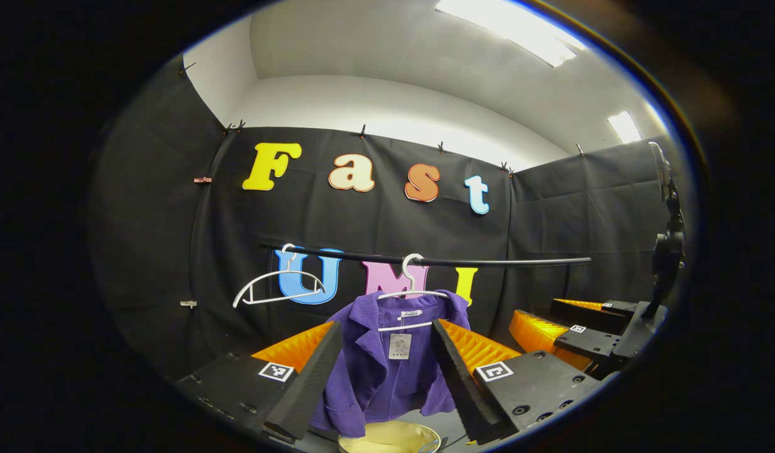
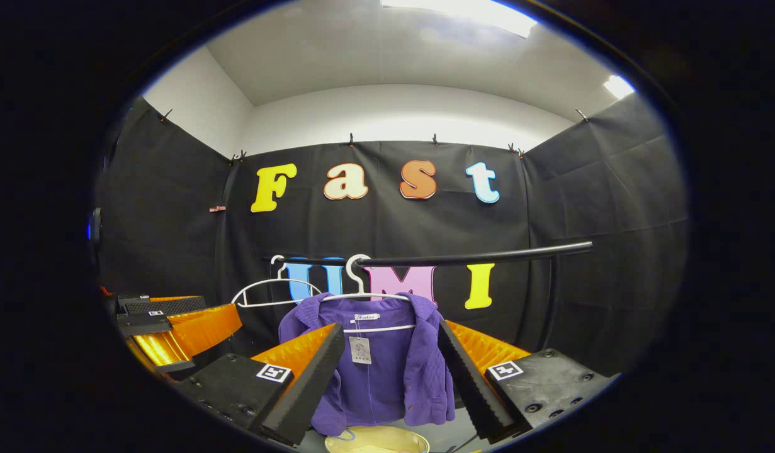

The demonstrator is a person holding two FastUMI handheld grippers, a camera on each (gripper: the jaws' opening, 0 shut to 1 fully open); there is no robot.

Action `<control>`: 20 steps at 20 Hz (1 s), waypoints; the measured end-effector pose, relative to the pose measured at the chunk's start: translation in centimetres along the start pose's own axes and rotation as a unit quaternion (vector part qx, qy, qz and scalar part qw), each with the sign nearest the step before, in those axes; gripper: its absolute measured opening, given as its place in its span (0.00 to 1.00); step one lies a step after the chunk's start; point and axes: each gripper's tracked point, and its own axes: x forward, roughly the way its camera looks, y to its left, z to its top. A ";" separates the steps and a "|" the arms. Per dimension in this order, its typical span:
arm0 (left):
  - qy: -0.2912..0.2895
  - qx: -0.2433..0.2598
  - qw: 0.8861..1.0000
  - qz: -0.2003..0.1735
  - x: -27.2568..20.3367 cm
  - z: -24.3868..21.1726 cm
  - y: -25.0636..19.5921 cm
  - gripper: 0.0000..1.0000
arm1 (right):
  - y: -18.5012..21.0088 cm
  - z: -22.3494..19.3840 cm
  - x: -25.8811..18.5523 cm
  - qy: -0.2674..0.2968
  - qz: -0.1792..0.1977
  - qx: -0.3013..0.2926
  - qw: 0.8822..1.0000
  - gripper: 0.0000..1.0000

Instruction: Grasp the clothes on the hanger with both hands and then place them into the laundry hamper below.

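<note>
A purple jacket (image 1: 374, 377) hangs on a white hanger (image 1: 412, 292) from a black rail (image 1: 507, 261). In the left gripper view it lies ahead, framed between the spread fingers of my left gripper (image 1: 387, 330), which is open and apart from the cloth. The right gripper view has the jacket (image 2: 393, 377) on its hanger (image 2: 362, 292) ahead of my right gripper (image 2: 390, 330), also open and holding nothing. Below the jacket sits the yellow rim of the hamper (image 1: 390, 437), (image 2: 374, 440). Each view catches the other gripper off to the side: right gripper (image 1: 544, 311), left gripper (image 2: 214, 311).
An empty white hanger (image 1: 277, 286), (image 2: 274, 292) hangs on the rail (image 2: 488, 255) left of the jacket. A black stand (image 1: 667, 245) rises at the far right of the left gripper view. Black cloth walls close in the booth behind and at both sides.
</note>
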 end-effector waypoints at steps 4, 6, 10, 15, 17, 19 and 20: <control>0.005 -0.012 1.000 0.005 0.5 -0.5 0.1 0.89 | 0.3 -0.6 0.0 0.009 0.016 0.008 1.000 0.97; 0.008 -0.018 1.000 0.004 0.6 -0.6 0.1 0.89 | 0.0 -0.7 0.1 0.013 0.015 0.005 1.000 0.97; 0.013 -0.026 1.000 -0.008 0.7 -1.0 -0.1 0.89 | 0.2 -1.1 -0.3 0.018 0.007 0.000 1.000 0.97; 0.022 -0.023 0.999 -0.038 0.2 -1.9 0.4 0.89 | 1.0 -1.0 -1.1 0.008 -0.019 -0.003 1.000 0.97; 0.028 -0.022 0.998 -0.052 0.1 -2.5 0.8 0.89 | 1.3 -1.3 -1.1 0.002 -0.036 -0.011 0.999 0.97; 0.035 -0.024 0.997 -0.065 0.4 -3.5 1.4 0.89 | 1.5 -1.8 -1.0 -0.002 -0.050 -0.016 0.999 0.97; 0.039 -0.026 0.997 -0.067 0.7 -4.0 1.8 0.89 | 1.6 -2.2 -0.9 0.000 -0.054 -0.015 0.998 0.98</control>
